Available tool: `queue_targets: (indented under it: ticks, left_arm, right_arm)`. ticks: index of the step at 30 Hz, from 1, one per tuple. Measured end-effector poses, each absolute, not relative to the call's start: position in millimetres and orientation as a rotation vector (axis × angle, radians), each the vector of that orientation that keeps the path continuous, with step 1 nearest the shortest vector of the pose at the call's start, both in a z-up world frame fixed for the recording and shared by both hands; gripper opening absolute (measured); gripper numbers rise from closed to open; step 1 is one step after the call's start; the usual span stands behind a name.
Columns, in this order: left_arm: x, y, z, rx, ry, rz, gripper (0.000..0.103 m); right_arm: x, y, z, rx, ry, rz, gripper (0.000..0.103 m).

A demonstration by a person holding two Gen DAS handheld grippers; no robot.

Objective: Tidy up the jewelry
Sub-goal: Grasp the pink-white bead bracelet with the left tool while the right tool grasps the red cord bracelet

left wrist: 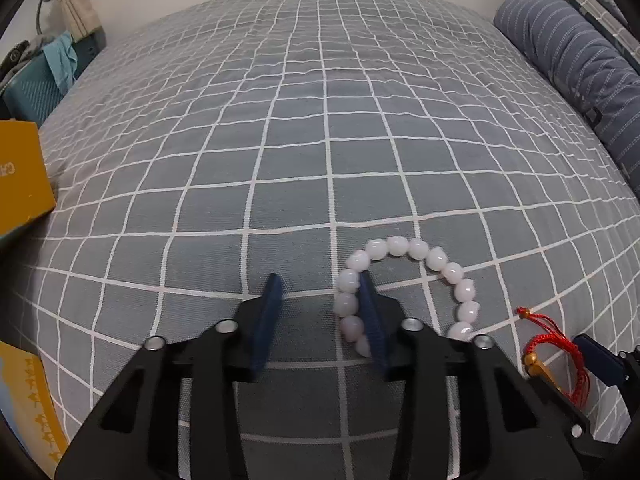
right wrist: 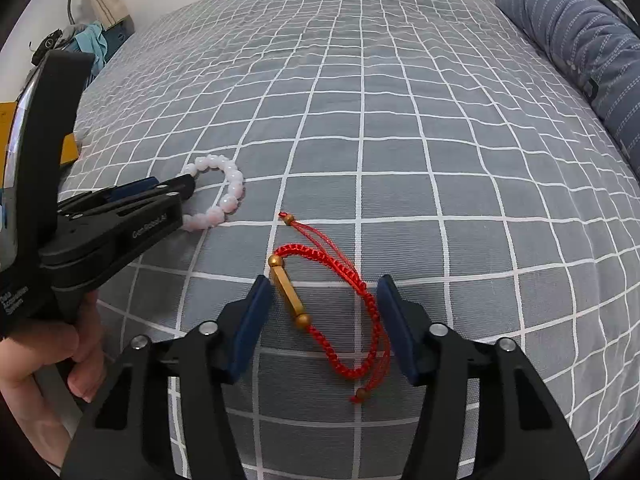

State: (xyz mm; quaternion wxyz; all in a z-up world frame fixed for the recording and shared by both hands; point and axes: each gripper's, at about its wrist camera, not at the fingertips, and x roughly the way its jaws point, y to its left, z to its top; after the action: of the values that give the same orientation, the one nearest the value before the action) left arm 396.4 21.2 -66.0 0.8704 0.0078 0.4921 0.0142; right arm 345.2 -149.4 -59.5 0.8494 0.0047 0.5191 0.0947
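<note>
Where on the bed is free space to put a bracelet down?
The checked bedspread is bare beyond the white bead bracelet and red cord bracelet, up to the blue pillow. It is crowded near both hand-held grippers and by the yellow box.

The right gripper point(right wrist: 322, 292) stands open, the red cord bracelet point(right wrist: 340, 320) lying between its fingers; off to their left, the left gripper point(right wrist: 172, 188) touches the white bead bracelet point(right wrist: 224, 196)
</note>
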Motion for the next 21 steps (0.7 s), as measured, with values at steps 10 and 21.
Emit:
queue_targets:
  ticks: [10,21]
  left_arm:
    - [395.6,21.9,-66.4,0.017,1.032,0.022,0.012]
    - [388.5,21.7,-58.4,-0.004,1.019,0.012,0.011]
  right_arm:
    - [344.6,-148.1,-59.7,-0.002,1.088,0.202,0.023]
    - [345.0,-149.9,-57.1,0.0,1.077,0.2,0.01]
